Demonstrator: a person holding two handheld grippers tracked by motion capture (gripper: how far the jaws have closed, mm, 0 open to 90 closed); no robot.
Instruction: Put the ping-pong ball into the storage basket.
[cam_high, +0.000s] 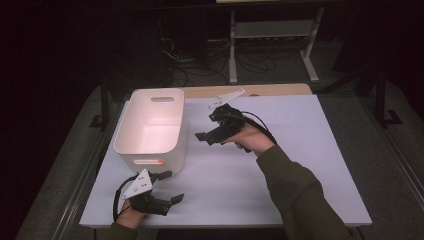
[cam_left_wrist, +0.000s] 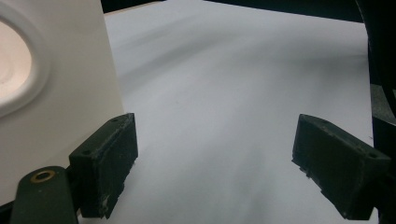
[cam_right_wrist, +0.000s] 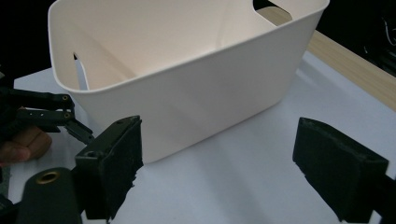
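the desk (cam_high: 280, 165) under its white sheet carries one thing that matters to you: the white bin (cam_high: 150, 127), standing upright and empty, its long axis running away from you toward the far edge, with a handle slot in each short end.

your right gripper (cam_high: 212, 134) sits just beside the bin's long right-hand wall, about level with its middle. in the right gripper view the bin (cam_right_wrist: 196, 88) lies straight ahead of the jaws and a little to their left, that long wall facing them and the rim above the fingertips. the jaws stand wide apart with nothing between them.

your left gripper (cam_high: 172, 187) is at the near short end, just off the bin's near right corner and slightly nearer you. in the left gripper view the bin's end wall (cam_left_wrist: 60, 84) stands hard against the left jaw's side, the oval handle recess up and to the left; whether they touch i cannot tell. the jaws are spread wide and empty, pointing past the corner over bare sheet.

both grippers are close, so neither has far to go. my judgement: the left is nearer a handle, but it must swing to its own left to face it; the right would meet only the flat wall or the rim.
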